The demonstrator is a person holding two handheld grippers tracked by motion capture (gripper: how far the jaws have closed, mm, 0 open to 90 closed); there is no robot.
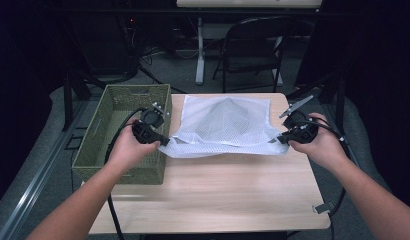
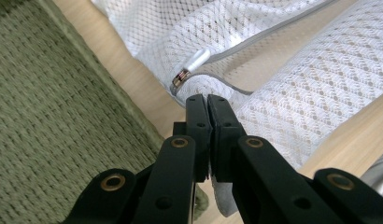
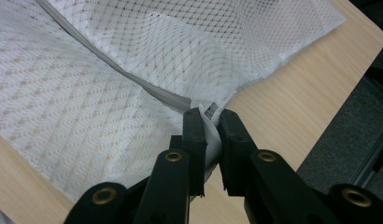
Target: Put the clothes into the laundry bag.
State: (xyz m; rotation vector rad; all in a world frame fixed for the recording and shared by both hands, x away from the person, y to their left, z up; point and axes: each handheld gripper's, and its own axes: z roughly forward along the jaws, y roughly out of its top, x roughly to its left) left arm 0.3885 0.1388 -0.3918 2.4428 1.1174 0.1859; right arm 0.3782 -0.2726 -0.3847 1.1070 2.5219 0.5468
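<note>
A white mesh laundry bag (image 1: 225,125) lies spread on the wooden table (image 1: 213,195), with something dark bulging inside it at the far middle. My left gripper (image 1: 165,142) is shut on the bag's near left corner (image 2: 203,91), close to the zipper pull (image 2: 192,65). At the opposite side, my right gripper (image 1: 281,140) is shut on the near right corner (image 3: 209,122), where the grey zipper seam (image 3: 147,91) ends. The front edge of the bag hangs stretched between the two grippers.
A green woven basket (image 1: 124,131) stands at the table's left edge, right beside my left hand (image 1: 127,150). A black folding chair (image 1: 255,47) and a table leg stand beyond the far edge. Bare wood lies in front of the bag.
</note>
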